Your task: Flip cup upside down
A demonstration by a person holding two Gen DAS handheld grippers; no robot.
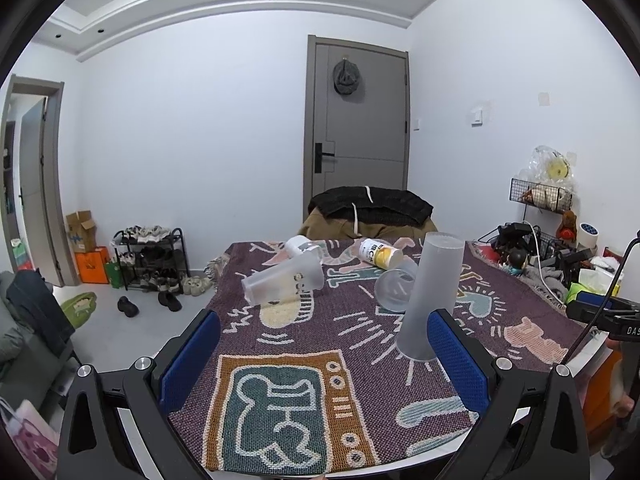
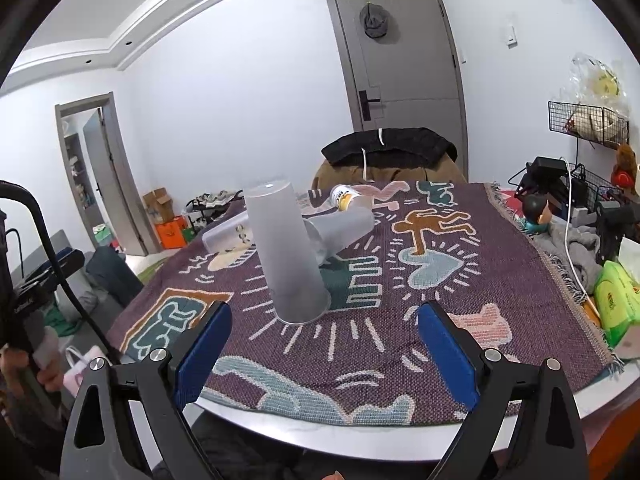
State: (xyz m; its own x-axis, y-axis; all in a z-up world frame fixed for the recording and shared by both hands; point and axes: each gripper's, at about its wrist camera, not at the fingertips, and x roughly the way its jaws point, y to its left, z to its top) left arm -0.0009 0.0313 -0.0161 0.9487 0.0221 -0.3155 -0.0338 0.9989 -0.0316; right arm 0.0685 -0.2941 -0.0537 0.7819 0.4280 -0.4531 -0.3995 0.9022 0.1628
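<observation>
Frosted cup [image 1: 430,296] standing mouth-down on the bench [image 2: 400,438], both claws empty.

I've got the left claw [image 1: 324,354] spread wide, its right pad just beside the cup's rim; right claw [image 2: 324,346] also spread, cup near its left pad, not touching. Behind it lie a 2nd clear cup [image 2: 340,230], a lidded tumbler [image 1: 282,280] & a yellow-label bottle [image 1: 380,254], all on their sides on the patterned cloth [image 2: 440,288].

A lived-in home: shoe rack [image 1: 150,258], hat-hung door [image 1: 358,120], blanket-covered table [image 1: 280,360].
</observation>
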